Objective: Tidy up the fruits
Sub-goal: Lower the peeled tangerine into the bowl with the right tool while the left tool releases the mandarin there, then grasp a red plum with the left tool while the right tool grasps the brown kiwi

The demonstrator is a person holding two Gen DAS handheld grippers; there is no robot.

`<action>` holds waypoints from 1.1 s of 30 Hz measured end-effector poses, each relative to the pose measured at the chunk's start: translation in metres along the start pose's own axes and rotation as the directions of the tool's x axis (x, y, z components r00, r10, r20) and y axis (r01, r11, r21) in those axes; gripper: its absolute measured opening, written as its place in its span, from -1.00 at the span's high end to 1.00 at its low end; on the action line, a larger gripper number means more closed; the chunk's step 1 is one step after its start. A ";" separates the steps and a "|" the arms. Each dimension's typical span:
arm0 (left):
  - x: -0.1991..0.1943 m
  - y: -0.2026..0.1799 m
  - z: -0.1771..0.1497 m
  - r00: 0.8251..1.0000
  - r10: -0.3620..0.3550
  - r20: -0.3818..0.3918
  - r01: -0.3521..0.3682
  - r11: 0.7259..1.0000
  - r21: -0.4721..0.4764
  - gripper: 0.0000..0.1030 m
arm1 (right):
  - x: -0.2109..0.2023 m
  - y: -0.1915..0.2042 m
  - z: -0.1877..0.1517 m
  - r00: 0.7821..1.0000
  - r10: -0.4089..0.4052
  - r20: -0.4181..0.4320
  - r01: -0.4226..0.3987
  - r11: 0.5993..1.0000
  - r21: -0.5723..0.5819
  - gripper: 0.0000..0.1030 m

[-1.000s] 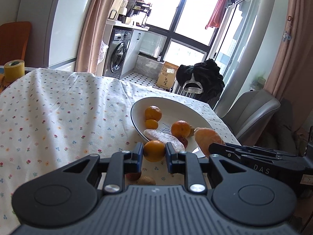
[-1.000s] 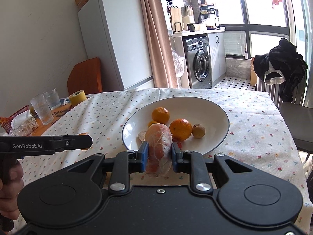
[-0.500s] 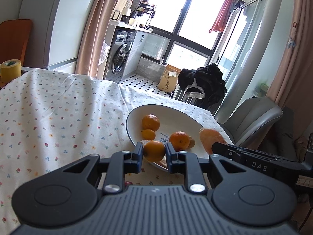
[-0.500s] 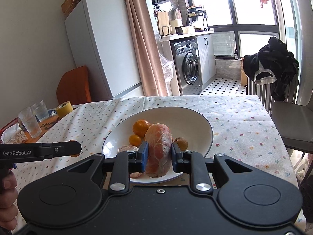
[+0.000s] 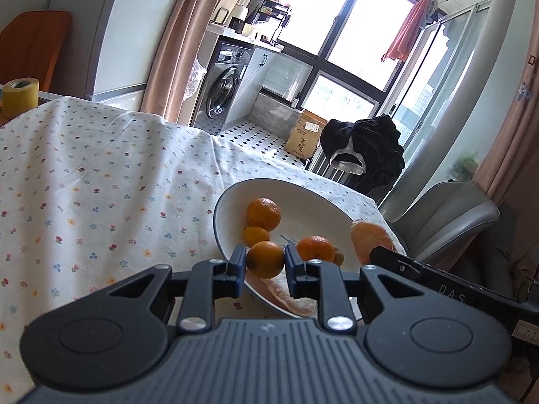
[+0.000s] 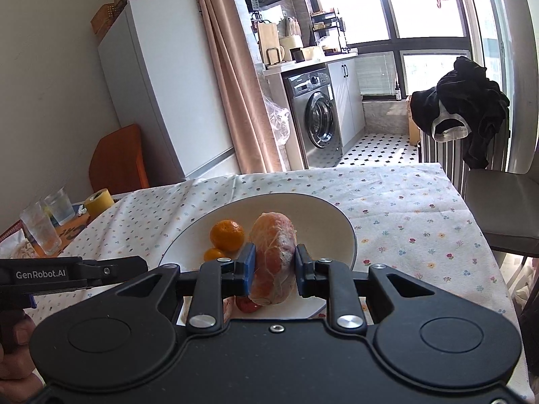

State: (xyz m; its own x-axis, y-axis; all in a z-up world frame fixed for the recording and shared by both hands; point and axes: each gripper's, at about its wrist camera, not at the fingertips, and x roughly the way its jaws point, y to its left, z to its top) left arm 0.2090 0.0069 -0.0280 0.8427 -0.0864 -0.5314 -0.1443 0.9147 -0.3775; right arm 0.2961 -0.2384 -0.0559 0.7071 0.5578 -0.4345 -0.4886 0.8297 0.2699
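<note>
Sunlight pours through the tall balcony windows behind a washing machine [image 6: 318, 114] and a white fridge [image 6: 168, 77], and it falls across the surface [image 5: 101, 181], which is covered by a cloth printed with small flowers. A wide white plate [image 5: 310, 198] sits on that cloth near the far corner, close to a grey chair [image 5: 448, 215].

On the plate lie a large orange [image 5: 263, 214], a smaller one [image 5: 256, 235] just in front of it and touching it, another orange [image 5: 315, 248] further right, and a pale peeled segment [image 5: 286, 294] at the near rim.

The left tool [image 5: 265, 264] is clenched on a small orange [image 5: 265, 259], held above the plate's near edge, between the two blue pads. The right tool [image 6: 274, 266] is clenched on a big peeled piece of pinkish citrus [image 6: 274, 256] with white pith over it, held upright over the near part of the plate; from the left camera the same piece [image 5: 370, 240] shows just beside the plate's right rim. Something small and red [image 6: 247, 304] sits below it, mostly hidden.

Off to the left side of the surface stand two drinking glasses [image 6: 40, 230] and a roll of yellow tape [image 6: 98, 202]. A black garment [image 6: 461, 107] hangs over a striped chair back.
</note>
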 end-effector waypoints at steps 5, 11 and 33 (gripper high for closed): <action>0.015 0.002 -0.004 1.000 0.003 -0.027 -0.003 1.000 -0.006 0.56 | 0.008 -0.004 -0.004 1.000 0.012 -0.018 -0.012 1.000 0.020 0.42; 0.019 0.000 -0.008 1.000 0.013 -0.017 -0.013 1.000 0.020 0.49 | 0.003 -0.004 -0.011 1.000 0.018 -0.021 -0.018 1.000 0.024 0.37; -0.013 0.023 -0.018 0.998 0.042 -0.040 -0.040 0.998 0.050 -0.27 | -0.022 0.028 -0.035 0.995 0.081 -0.049 -0.081 0.997 -0.007 -0.13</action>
State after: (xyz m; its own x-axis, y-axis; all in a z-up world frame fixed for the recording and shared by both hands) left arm 0.1855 0.0223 -0.0431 0.8146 -0.0635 -0.5766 -0.1515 0.9362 -0.3172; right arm 0.2489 -0.2288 -0.0685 0.6391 0.6214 -0.4532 -0.5481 0.7814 0.2984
